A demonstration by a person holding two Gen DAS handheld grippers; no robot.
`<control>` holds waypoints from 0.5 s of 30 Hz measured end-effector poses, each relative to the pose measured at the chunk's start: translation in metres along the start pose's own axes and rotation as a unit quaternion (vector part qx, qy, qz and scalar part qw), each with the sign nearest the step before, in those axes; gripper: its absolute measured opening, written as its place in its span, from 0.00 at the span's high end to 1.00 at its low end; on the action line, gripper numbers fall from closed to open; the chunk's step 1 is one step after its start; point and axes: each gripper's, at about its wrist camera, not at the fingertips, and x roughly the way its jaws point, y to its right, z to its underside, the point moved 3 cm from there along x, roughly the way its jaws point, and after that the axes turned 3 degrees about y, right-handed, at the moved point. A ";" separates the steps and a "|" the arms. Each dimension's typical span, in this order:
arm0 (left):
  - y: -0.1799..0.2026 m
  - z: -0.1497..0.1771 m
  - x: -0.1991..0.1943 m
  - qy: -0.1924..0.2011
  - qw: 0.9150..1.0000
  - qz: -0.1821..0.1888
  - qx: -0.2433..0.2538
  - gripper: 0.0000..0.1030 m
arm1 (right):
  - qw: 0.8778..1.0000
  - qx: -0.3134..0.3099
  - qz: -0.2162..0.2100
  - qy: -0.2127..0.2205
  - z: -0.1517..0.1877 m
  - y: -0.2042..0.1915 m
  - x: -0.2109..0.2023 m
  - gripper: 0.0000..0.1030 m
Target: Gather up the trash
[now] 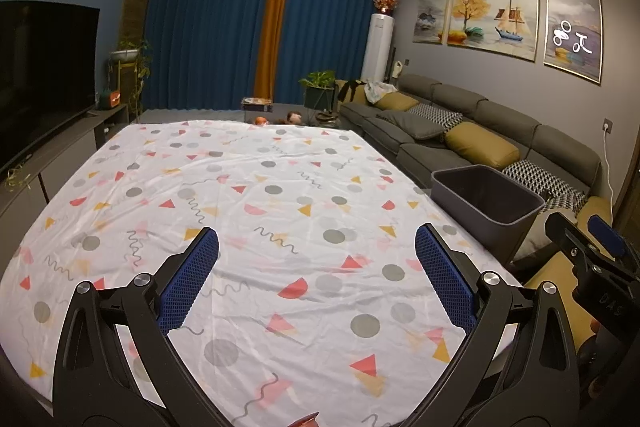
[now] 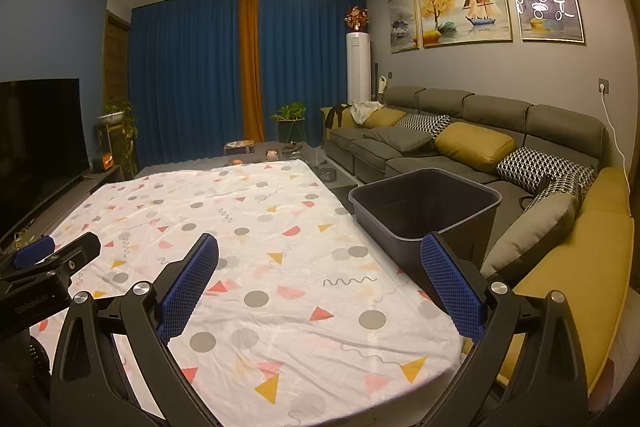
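Note:
A dark grey trash bin [image 1: 486, 201] stands off the right edge of the table; it also shows in the right wrist view [image 2: 426, 209], and its inside looks empty. The table carries a white cloth [image 1: 256, 195] with coloured shapes, also in the right wrist view [image 2: 256, 247]. No trash shows on the cloth, except a small reddish scrap [image 1: 306, 419] at the bottom edge of the left wrist view. My left gripper [image 1: 316, 247] is open and empty above the cloth. My right gripper [image 2: 318, 253] is open and empty over the table's right part, close to the bin.
A grey sofa [image 2: 460, 143] with yellow and patterned cushions runs along the right wall. A TV [image 1: 40, 67] on a low cabinet stands at left. Blue curtains [image 1: 224, 27], plants and small objects on the floor lie beyond the table's far edge.

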 end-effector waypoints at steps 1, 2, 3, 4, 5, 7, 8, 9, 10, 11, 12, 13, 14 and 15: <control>0.000 0.000 0.000 -0.001 1.000 0.000 0.000 0.06 | 1.000 0.000 0.000 0.000 0.000 0.000 0.000 0.05; 0.000 0.000 0.000 -0.001 1.000 0.000 0.000 0.06 | 1.000 0.000 0.000 0.000 0.000 0.000 0.000 0.05; 0.000 0.000 0.000 0.000 1.000 0.000 0.000 0.06 | 1.000 0.001 0.000 0.000 0.000 0.000 0.000 0.05; 0.000 0.000 0.000 0.000 1.000 0.000 0.000 0.06 | 1.000 0.001 -0.001 0.000 0.000 0.000 0.000 0.06; 0.000 0.000 0.000 0.000 1.000 0.000 -0.001 0.06 | 1.000 0.001 -0.001 0.000 0.000 0.000 0.000 0.05; 0.000 0.000 0.000 0.000 1.000 0.000 0.000 0.06 | 1.000 0.001 -0.001 0.000 0.000 0.000 0.000 0.05; 0.000 0.000 0.000 0.000 1.000 0.000 0.000 0.06 | 1.000 0.001 -0.001 0.000 0.000 -0.001 0.000 0.05; 0.001 0.000 0.000 0.000 1.000 0.000 0.001 0.06 | 1.000 0.001 -0.001 0.000 0.000 0.000 0.000 0.05; 0.000 0.000 0.000 -0.001 1.000 0.000 0.001 0.06 | 1.000 0.002 -0.001 0.001 0.000 0.000 0.000 0.05; 0.000 0.000 0.000 -0.001 1.000 0.000 0.001 0.06 | 1.000 0.002 -0.001 0.001 0.000 0.000 0.000 0.05; 0.000 0.000 0.000 0.000 1.000 0.000 0.001 0.06 | 1.000 0.003 -0.001 0.001 0.000 0.000 0.000 0.05; 0.000 0.000 0.000 0.000 1.000 0.001 0.000 0.06 | 1.000 0.003 -0.001 0.001 0.000 0.000 0.000 0.05; 0.001 -0.001 0.000 0.000 1.000 0.001 0.000 0.06 | 1.000 0.003 -0.002 0.001 0.000 0.000 0.000 0.05; 0.000 -0.001 0.000 0.001 1.000 0.001 0.000 0.06 | 1.000 0.004 -0.002 0.002 0.000 0.000 0.000 0.05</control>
